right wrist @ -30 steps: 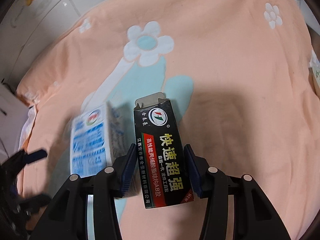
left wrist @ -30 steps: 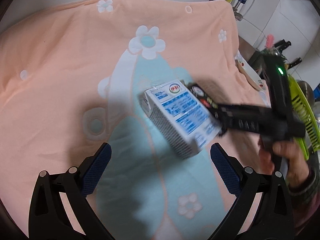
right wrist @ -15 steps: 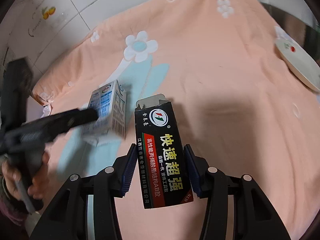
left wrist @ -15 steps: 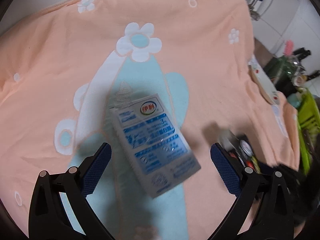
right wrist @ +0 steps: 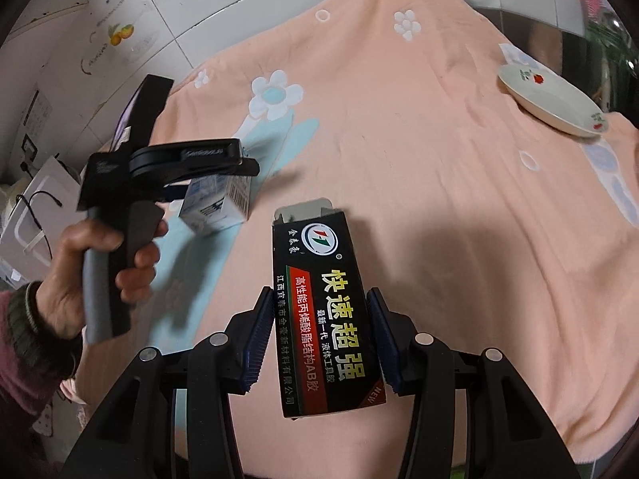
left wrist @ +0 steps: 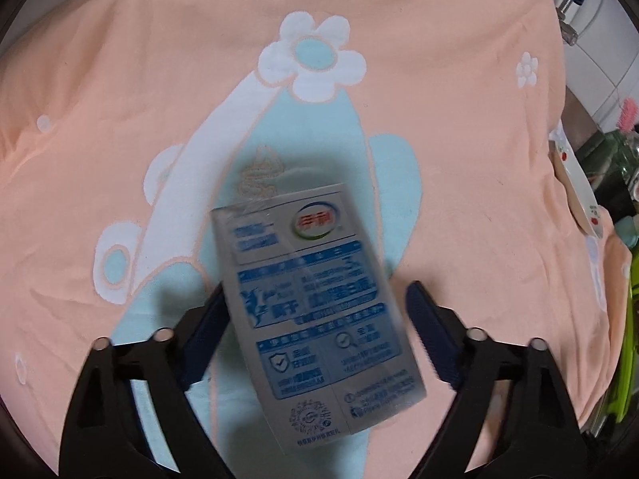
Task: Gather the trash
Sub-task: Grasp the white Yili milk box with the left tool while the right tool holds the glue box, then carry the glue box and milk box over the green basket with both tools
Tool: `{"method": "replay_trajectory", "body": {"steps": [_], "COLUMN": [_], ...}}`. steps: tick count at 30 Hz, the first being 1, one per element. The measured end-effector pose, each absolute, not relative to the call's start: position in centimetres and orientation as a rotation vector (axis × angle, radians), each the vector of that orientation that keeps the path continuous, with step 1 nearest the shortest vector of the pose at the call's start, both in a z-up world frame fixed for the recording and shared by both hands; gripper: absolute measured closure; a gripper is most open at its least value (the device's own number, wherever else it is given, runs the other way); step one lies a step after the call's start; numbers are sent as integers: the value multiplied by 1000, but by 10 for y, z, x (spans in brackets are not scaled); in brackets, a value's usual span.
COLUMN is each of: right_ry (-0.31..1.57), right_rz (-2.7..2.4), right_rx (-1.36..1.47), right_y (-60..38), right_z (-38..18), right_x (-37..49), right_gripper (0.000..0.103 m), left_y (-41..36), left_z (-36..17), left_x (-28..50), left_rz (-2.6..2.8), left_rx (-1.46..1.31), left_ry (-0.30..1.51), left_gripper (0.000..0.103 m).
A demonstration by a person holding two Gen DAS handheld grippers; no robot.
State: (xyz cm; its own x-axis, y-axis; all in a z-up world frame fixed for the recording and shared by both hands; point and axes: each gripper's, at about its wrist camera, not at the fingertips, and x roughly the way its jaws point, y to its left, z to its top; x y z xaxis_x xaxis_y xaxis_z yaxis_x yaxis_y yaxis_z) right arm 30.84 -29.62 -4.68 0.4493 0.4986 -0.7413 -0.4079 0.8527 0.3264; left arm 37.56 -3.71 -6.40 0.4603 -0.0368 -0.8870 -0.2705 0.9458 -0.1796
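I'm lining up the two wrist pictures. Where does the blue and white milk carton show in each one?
Left wrist: the milk carton fills the lower middle, between the fingers of the left gripper.
Right wrist: the carton sits left of centre, small, under the left gripper.
Shared landmark: the big white flower on the peach towel, beyond the carton in both.

you're working over a surface draped in a peach towel with white and pale blue flowers. a white dish with small red flower marks rests on the towel near its far right edge.
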Motion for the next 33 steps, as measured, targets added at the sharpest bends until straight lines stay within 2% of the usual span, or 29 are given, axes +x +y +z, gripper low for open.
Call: {"method": "replay_trajectory", "body": {"steps": [12, 33], "right_ry": [924, 840], "right_rz": [519, 376], "right_rx": [143, 187], "right_y": [-309, -332], "right_z": [-54, -46], "right_x": [260, 160], "right_gripper": [59, 59], "left_y": [-40, -113], "left_z": [-46, -5], "left_x": [344, 240], "left_rz": [26, -351], "left_rx": [-289, -220], "left_ry": [1028, 963], "left_gripper": [35, 36]}}
